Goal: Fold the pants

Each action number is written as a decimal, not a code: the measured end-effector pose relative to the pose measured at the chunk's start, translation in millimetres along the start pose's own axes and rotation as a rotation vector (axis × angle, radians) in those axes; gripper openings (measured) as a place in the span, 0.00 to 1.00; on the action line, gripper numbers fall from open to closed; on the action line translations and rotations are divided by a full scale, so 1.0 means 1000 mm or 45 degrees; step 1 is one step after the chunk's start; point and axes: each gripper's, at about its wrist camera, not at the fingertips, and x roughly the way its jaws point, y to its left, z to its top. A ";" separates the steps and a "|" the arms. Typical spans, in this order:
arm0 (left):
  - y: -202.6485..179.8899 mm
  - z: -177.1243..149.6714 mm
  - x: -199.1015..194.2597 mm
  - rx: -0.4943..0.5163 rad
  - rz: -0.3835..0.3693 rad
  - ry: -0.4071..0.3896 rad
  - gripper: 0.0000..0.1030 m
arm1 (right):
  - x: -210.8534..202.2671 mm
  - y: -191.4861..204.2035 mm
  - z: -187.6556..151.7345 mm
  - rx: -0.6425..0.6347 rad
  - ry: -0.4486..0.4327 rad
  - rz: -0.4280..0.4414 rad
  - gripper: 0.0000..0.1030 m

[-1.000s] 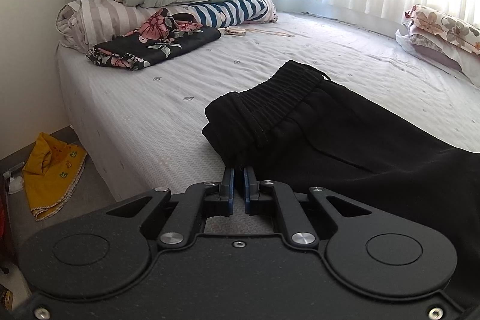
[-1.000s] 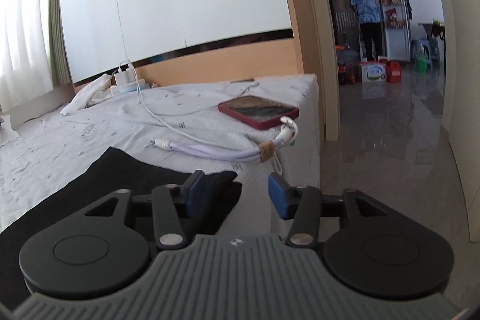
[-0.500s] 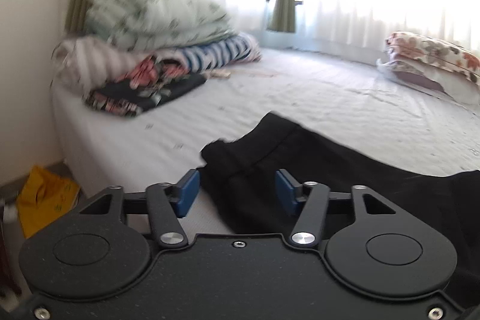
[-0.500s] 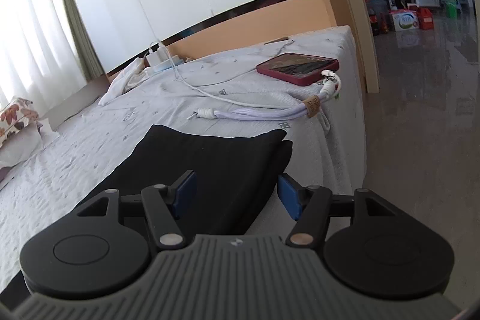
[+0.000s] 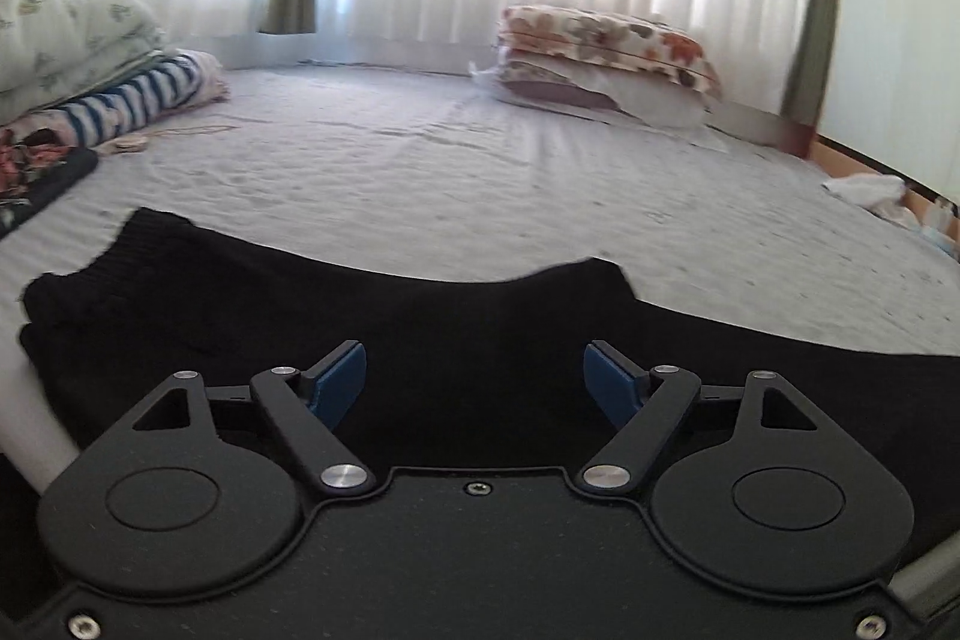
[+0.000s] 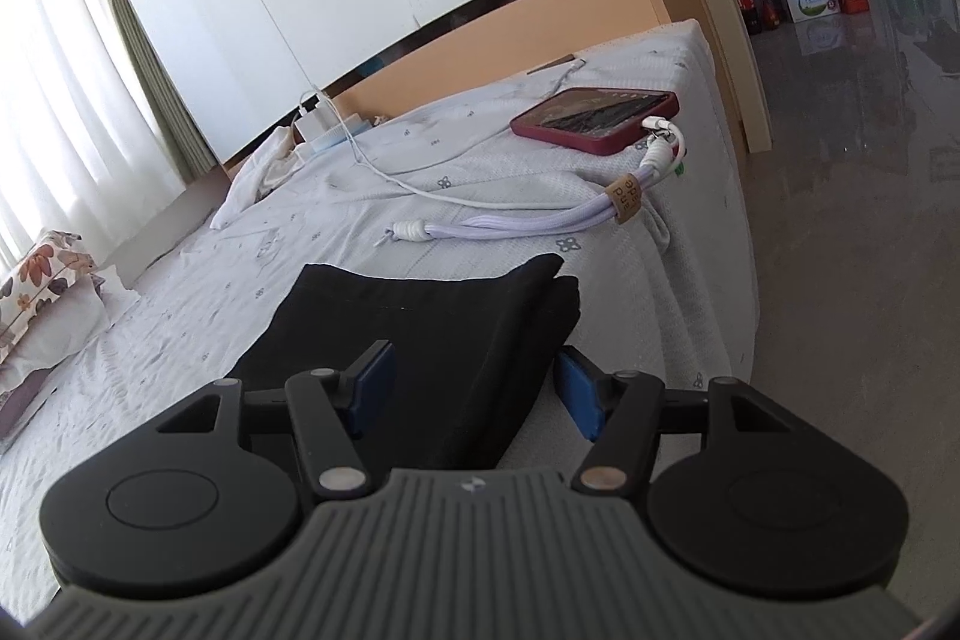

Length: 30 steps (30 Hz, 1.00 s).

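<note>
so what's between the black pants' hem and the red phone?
Right wrist view: bare sheet and a lilac cord strap between black pants and red phone.

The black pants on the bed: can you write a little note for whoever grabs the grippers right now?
Left gripper: open, its fingers have just been opening, nothing pinched; it hovers over the pants.
Right gripper: open, over the leg end, fabric between the fingers but not pressed.
Pants: lying lengthwise along the bed's near edge, legs stacked, waistband at the left.
Done: folded in half lengthwise.
Left: fold end to end.

The left tongs (image 5: 474, 382), just spread wide and holding nothing, hang over black pants (image 5: 420, 328) on the bed (image 5: 480, 172).
</note>
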 end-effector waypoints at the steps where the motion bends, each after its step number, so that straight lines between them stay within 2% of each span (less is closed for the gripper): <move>1: -0.014 -0.002 0.003 0.024 -0.037 0.017 0.77 | 0.002 -0.001 0.001 0.005 -0.001 -0.002 0.72; 8: -0.108 -0.018 0.022 0.199 -0.262 0.113 0.77 | -0.003 -0.007 0.003 0.052 -0.040 0.038 0.64; 10: -0.133 -0.025 0.025 0.248 -0.302 0.129 0.77 | -0.004 -0.003 0.003 0.031 -0.048 0.039 0.60; 14: -0.166 -0.041 0.030 0.326 -0.336 0.163 0.77 | -0.003 0.001 0.003 -0.002 -0.048 0.052 0.59; 19: -0.159 -0.048 0.033 0.304 -0.297 0.190 0.77 | 0.006 0.006 0.004 -0.052 -0.035 0.009 0.59; 21: -0.142 -0.040 0.037 0.268 -0.264 0.199 0.77 | 0.008 0.007 0.004 -0.059 -0.042 -0.003 0.57; 22: -0.135 -0.037 0.039 0.251 -0.246 0.197 0.77 | 0.007 0.007 0.005 -0.054 -0.054 -0.008 0.53; 24: -0.119 -0.029 0.042 0.221 -0.204 0.184 0.77 | 0.003 0.008 0.005 -0.046 -0.096 -0.001 0.27; 26: -0.099 -0.022 0.042 0.184 -0.149 0.174 0.77 | 0.005 0.012 0.004 -0.070 -0.081 -0.022 0.28; 28: -0.077 -0.015 0.043 0.137 -0.089 0.167 0.77 | 0.013 0.015 0.002 -0.099 -0.053 -0.081 0.40; 30: -0.050 -0.006 0.043 0.087 -0.020 0.153 0.77 | 0.018 0.018 0.003 -0.137 -0.054 -0.075 0.47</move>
